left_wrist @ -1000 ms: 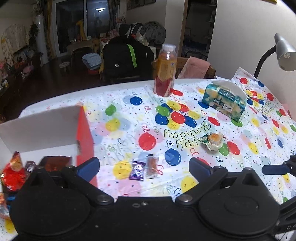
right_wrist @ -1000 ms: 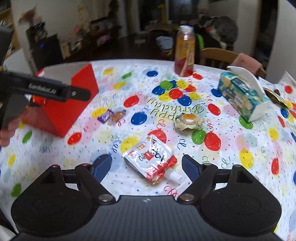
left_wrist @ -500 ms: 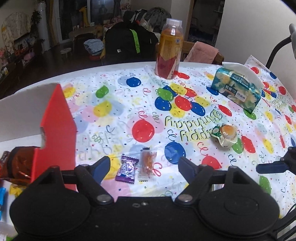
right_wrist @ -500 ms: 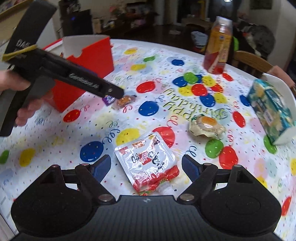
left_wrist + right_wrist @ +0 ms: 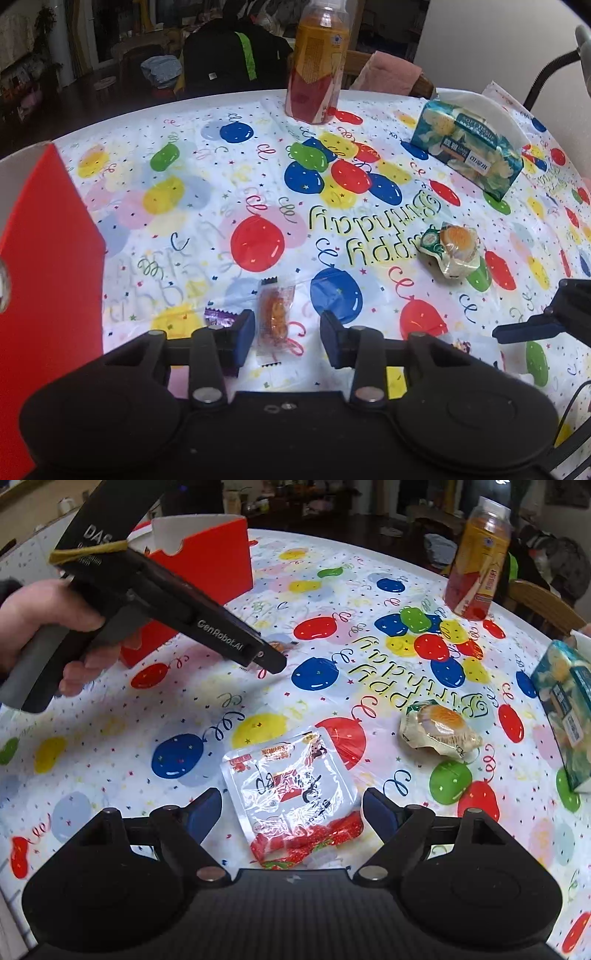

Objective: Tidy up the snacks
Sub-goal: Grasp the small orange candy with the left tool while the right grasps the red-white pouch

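My left gripper (image 5: 288,339) is open but narrowed, its fingers either side of a small orange snack packet (image 5: 275,317) that lies flat on the tablecloth. A purple candy (image 5: 219,317) lies just left of it, partly behind the left finger. My right gripper (image 5: 291,812) stands open wide over a red-and-white pouch (image 5: 291,786), which lies between its fingers. A wrapped pastry (image 5: 439,731) sits to the right of the pouch, and also shows in the left wrist view (image 5: 456,251). The red box (image 5: 48,258) stands at the left, behind the hand-held left gripper (image 5: 184,609).
A tall orange drink bottle (image 5: 317,66) stands at the far side of the table. A tissue pack (image 5: 469,147) in a white holder is at the right. The balloon-print tablecloth (image 5: 184,166) covers the table. Chairs and bags stand beyond the far edge.
My left gripper has moved from the red box to the two small candies, dropped lower, and its jaws have narrowed around the orange packet. My right gripper has come closer to the pouch.
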The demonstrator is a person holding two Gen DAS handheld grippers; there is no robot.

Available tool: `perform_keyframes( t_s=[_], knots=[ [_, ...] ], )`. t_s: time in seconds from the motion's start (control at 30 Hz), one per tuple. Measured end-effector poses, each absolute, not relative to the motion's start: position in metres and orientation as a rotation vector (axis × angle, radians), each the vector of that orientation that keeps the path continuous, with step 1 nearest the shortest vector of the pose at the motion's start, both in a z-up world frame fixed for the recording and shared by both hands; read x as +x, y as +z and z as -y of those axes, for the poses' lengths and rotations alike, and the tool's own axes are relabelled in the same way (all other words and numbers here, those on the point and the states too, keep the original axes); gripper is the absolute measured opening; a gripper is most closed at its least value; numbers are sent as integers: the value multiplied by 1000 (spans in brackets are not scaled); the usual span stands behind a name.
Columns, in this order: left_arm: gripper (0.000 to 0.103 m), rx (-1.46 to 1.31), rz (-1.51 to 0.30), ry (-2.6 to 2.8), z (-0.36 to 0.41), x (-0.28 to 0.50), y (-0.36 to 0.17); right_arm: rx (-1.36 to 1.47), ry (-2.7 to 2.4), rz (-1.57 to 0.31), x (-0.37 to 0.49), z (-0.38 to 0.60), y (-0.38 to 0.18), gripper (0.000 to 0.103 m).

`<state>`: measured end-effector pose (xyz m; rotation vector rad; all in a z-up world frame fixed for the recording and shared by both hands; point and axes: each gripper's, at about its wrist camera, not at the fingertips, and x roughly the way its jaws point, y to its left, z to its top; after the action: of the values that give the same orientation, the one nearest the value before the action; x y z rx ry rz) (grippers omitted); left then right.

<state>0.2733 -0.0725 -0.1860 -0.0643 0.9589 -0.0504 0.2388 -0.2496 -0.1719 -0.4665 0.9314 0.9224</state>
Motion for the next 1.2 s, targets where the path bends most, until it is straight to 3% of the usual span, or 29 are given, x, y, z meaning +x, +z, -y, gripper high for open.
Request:
perform_keyframes(
  t_s=[0.4,0.57,0.73,1.2],
  knots=[
    [31,-47,-988,-32,74,285,-194,-483,925,-942,246,241,-185,84],
    [16,-48,-994,-33,71,286,-194,-493,898,-950,244,236,-185,83],
    [14,-72,-996,-37,68,284,-193,-455,842,-974,241,236,-180,78],
    [14,-115,-979,-59,67,245,-171,-314,651,-1019,213,246,-157,75]
  ],
)
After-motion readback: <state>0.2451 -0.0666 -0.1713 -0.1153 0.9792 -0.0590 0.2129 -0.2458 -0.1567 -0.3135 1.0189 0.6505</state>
